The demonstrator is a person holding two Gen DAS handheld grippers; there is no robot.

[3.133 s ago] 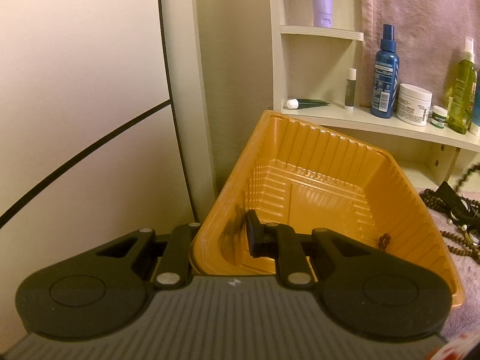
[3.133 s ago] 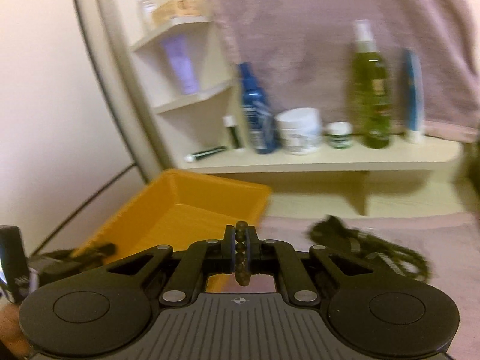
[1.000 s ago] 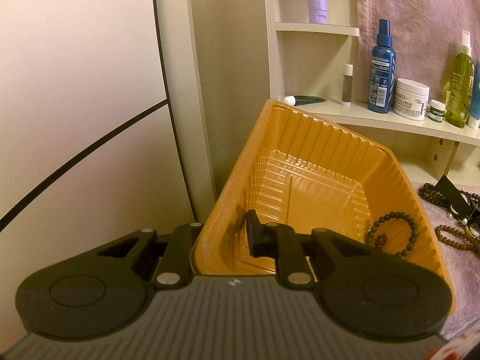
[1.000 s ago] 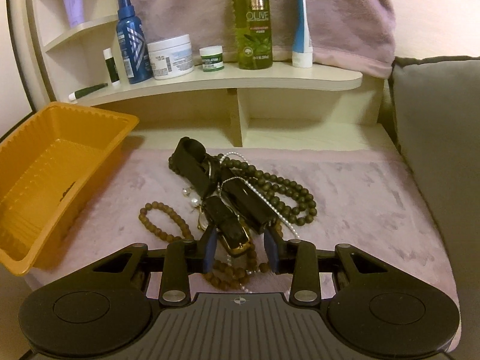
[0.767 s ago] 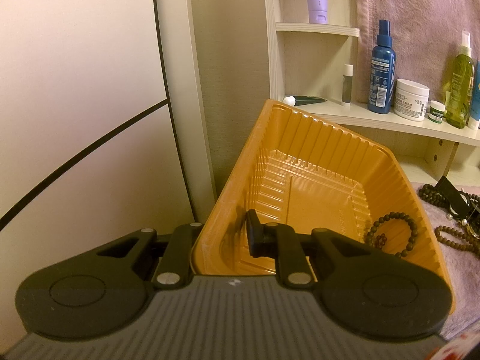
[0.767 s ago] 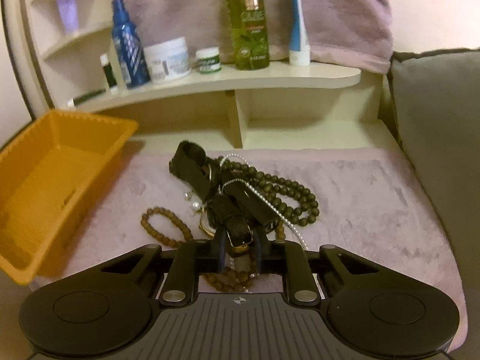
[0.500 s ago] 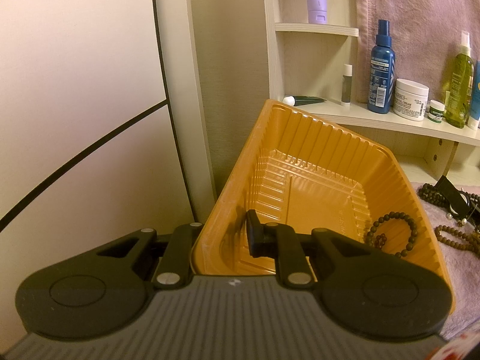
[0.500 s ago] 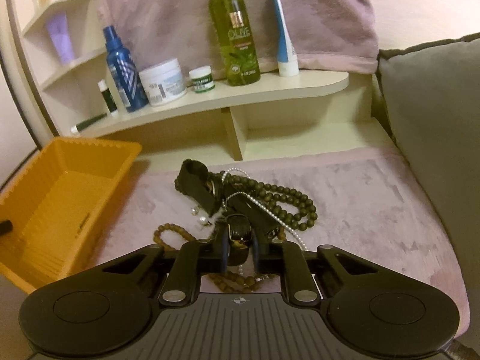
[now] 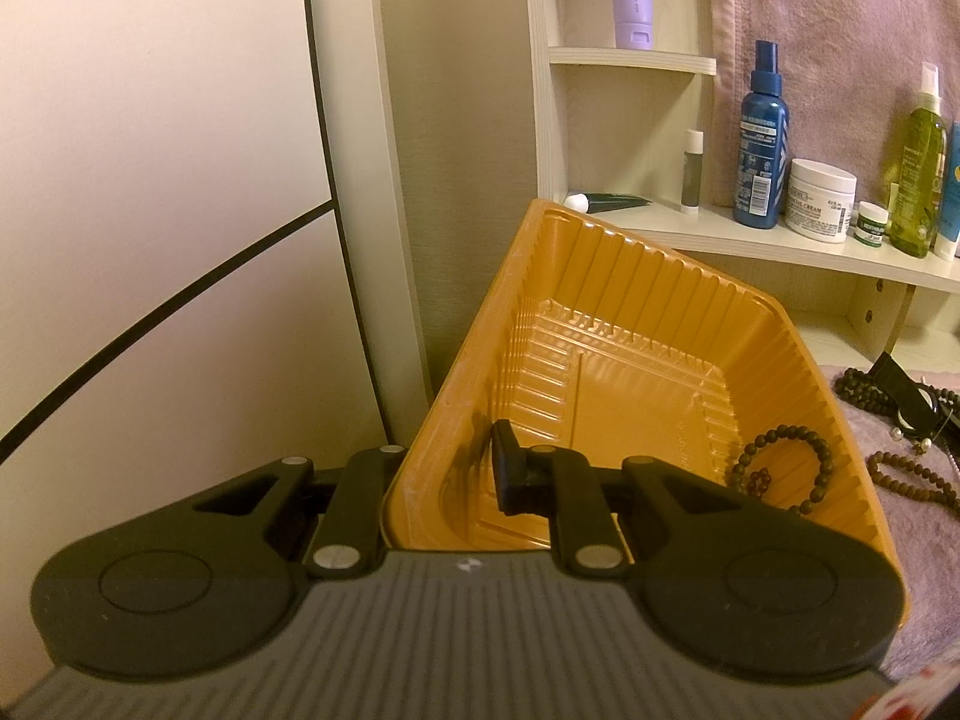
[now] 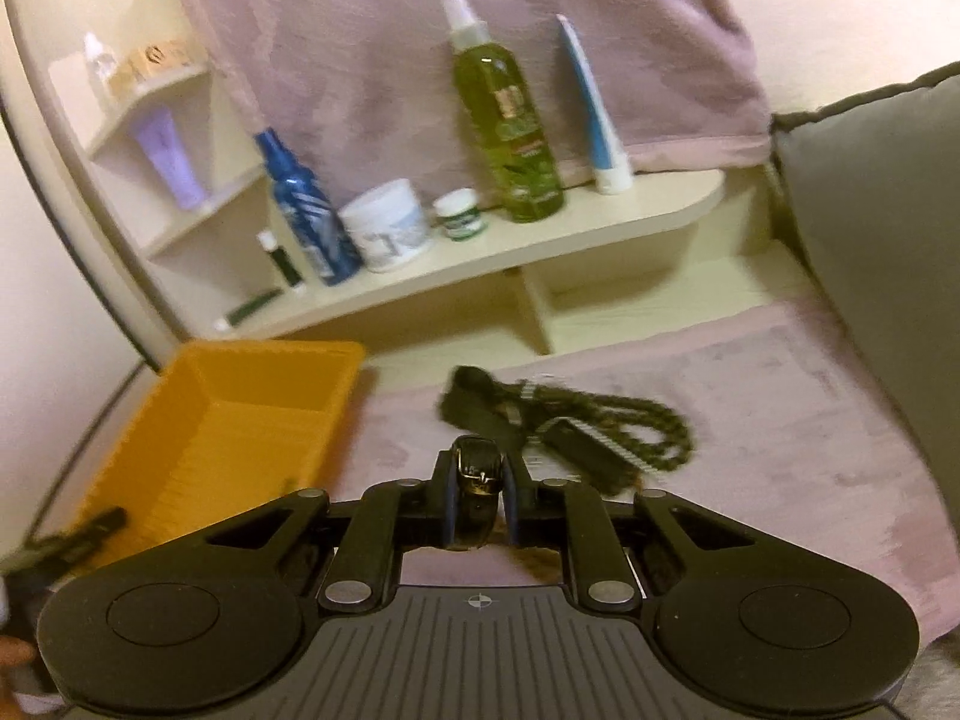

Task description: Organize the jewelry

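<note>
Two grippers: both clamped
Left gripper (image 9: pixel 444 474): pinching tray (image 9: pixel 636 324) wall at the tray's 7 o'clock corner
Tray: tilted; bracelet (image 9: pixel 786 468) inside at 4 o'clock
Right gripper (image 10: pixel 477 501): pinching watch (image 10: pixel 476 480)
Jewelry pile (image 10: pixel 576 420): on pink cloth (image 10: pixel 780 420), 1 o'clock of the watch

Place: I'm at home, a bedroom or bathroom nook.
Far shelves: my toiletries, a blue spray bottle (image 9: pixel 762 138), cream jar (image 9: pixel 821 199), green bottle (image 10: pixel 507 120).
Behind them: pink towel (image 10: pixel 420 30).
Right: grey cushion (image 10: pixel 882 210).
</note>
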